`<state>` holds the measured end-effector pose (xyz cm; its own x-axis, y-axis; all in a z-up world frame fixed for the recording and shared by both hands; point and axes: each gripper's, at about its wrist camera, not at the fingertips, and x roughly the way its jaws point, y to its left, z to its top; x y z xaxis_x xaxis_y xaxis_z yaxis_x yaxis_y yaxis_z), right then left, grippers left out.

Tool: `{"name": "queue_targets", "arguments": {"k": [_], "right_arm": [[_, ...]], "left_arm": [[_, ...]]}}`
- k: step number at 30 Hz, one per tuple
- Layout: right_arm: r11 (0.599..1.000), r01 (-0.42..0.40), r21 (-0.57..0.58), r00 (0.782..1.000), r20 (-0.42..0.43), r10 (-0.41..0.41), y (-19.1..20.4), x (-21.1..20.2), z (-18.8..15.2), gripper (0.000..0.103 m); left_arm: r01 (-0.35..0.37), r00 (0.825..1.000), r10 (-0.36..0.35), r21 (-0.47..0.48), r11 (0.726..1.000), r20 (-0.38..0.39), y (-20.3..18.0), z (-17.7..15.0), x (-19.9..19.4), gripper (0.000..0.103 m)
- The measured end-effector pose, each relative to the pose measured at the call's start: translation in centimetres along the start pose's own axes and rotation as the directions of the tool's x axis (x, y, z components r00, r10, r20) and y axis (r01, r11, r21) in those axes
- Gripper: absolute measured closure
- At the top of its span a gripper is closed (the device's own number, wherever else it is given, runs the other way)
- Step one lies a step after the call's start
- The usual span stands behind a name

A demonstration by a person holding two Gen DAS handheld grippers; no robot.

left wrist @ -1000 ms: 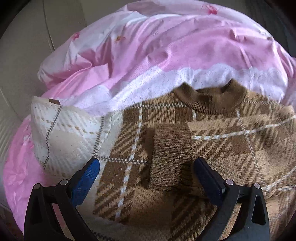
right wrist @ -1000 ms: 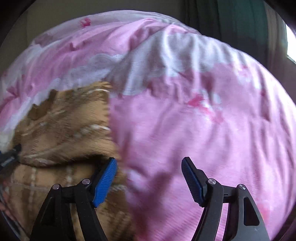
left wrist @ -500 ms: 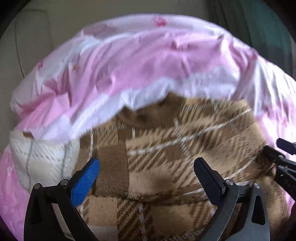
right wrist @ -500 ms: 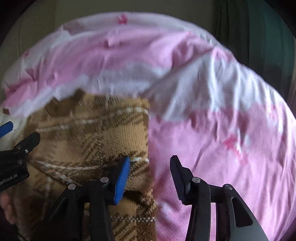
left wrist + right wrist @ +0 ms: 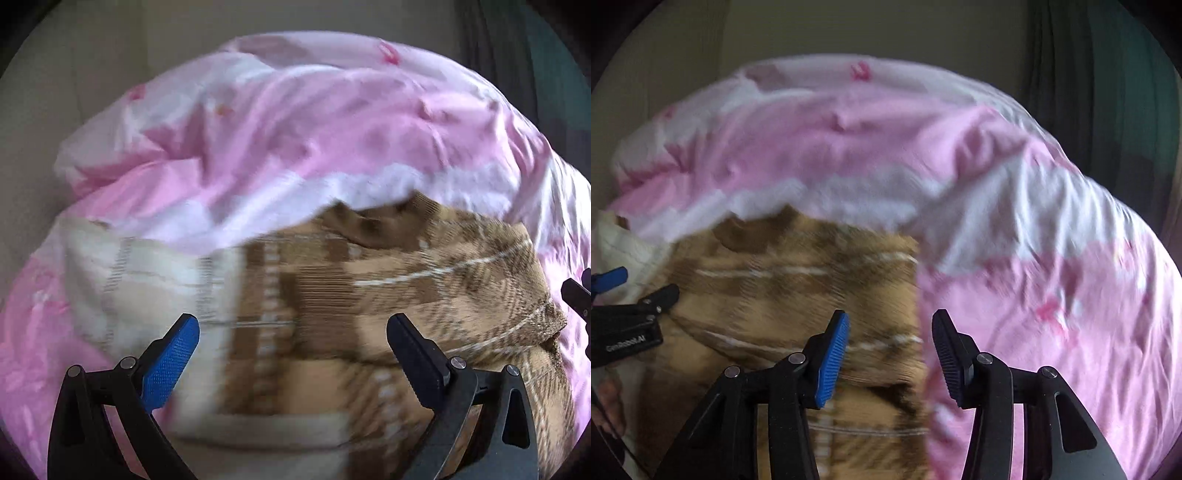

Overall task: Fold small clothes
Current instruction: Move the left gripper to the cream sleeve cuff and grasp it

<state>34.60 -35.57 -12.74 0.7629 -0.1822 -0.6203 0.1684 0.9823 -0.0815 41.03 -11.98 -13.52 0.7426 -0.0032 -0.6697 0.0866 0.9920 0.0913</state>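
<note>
A small brown plaid knitted sweater (image 5: pixel 388 295) lies on a pink and white quilt (image 5: pixel 295 129), collar toward the far side; its left part is cream plaid (image 5: pixel 140 277). My left gripper (image 5: pixel 291 354) is open wide above the sweater's lower middle and holds nothing. In the right wrist view the sweater (image 5: pixel 798 288) fills the lower left. My right gripper (image 5: pixel 890 354) is open, narrower, its jaws straddling the sweater's right edge without gripping it. The left gripper also shows at the left edge of the right wrist view (image 5: pixel 635 295).
The quilt (image 5: pixel 1015 240) spreads over the whole bed, rumpled at the back. A beige wall (image 5: pixel 74 74) stands behind and to the left. Dark green curtains (image 5: pixel 1108 92) hang at the far right.
Both views have swung left and back over the sweater. The folded sleeve cuff seen a second ago is out of sight. The right gripper's jaws have narrowed and moved to the sweater's right edge.
</note>
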Motion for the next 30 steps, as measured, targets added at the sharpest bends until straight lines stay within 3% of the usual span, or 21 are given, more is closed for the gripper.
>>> {"name": "queue_targets", "arguments": {"k": [9,14,20,27,28,30], "right_arm": [[0.984,-0.177,-0.009,0.984,0.016,0.177,11.7,-1.8,1.9,0.054],[0.975,-0.220,-0.025,0.973,0.058,0.221,19.4,-2.9,3.1,0.053],[0.971,-0.240,-0.015,0.968,0.069,0.240,25.9,-2.3,4.7,0.053],[0.976,-0.216,0.021,0.974,0.069,0.214,27.5,-0.8,6.2,0.053],[0.977,-0.209,0.029,0.976,0.066,0.207,27.4,-0.5,6.4,0.053],[0.979,-0.201,0.044,0.978,0.061,0.198,27.1,0.1,6.5,0.053]], "left_arm": [[-0.075,0.997,0.076,-0.178,0.981,0.001,16.8,-1.6,-1.7,0.000],[-0.039,0.998,0.046,-0.207,0.978,0.031,24.6,-0.9,-0.3,0.006],[0.054,0.998,-0.048,-0.132,0.990,0.047,27.6,1.5,2.1,0.006],[0.175,0.984,-0.177,-0.179,0.968,0.002,29.1,3.5,6.8,0.006],[0.187,0.982,-0.191,-0.186,0.965,-0.004,29.1,3.6,7.3,0.010],[0.224,0.972,-0.234,-0.210,0.952,-0.021,29.2,3.6,8.5,0.027]]}}
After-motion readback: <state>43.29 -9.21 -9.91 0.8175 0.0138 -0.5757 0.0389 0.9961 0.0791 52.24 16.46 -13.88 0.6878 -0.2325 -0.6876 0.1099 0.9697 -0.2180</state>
